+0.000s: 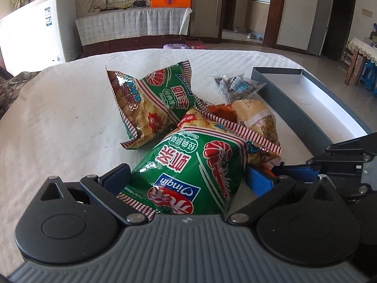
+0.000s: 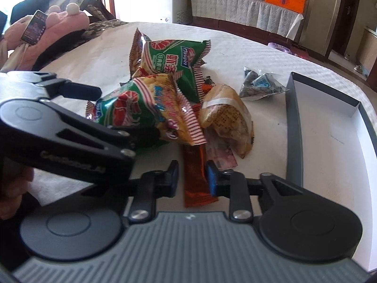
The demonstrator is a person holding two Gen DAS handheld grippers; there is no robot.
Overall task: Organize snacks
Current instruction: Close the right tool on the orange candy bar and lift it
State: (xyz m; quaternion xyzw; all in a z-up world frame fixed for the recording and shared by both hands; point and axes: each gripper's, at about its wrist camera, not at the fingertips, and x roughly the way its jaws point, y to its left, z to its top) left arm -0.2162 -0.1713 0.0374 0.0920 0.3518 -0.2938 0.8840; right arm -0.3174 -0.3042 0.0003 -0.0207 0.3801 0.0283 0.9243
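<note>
On the left, the left gripper point(image 1: 186, 179) has its fingers spread around the near end of a green shrimp-chip bag point(image 1: 188, 172); the blue pads sit at the bag's two sides, but whether they are pressing it is hard to tell, so the bag could slide out the moment it is lifted. It is puffy and slick, and a hard squeeze might crush the chips or make it squirt forward. Its far end lies on the pile in the middle of the white cloth point(image 1: 66, 122), so pulling it up could drag the second green bag point(image 1: 157, 99) or the tan packet point(image 1: 256, 120) along. Further right, the right gripper point(image 2: 192, 176) straddles the orange sachet point(image 2: 196, 176), its fingers close at either edge but not plainly pinching. The sachet is flat and thin, and its far end is tucked under the pile; the fingers may close on cloth instead, or a tug may scatter the snacks. The two grippers sit close together and could knock each other. At the far right the grey box point(image 2: 294, 127) stands open, and the small dark packet point(image 2: 261, 85) lies just beside its wall.
</note>
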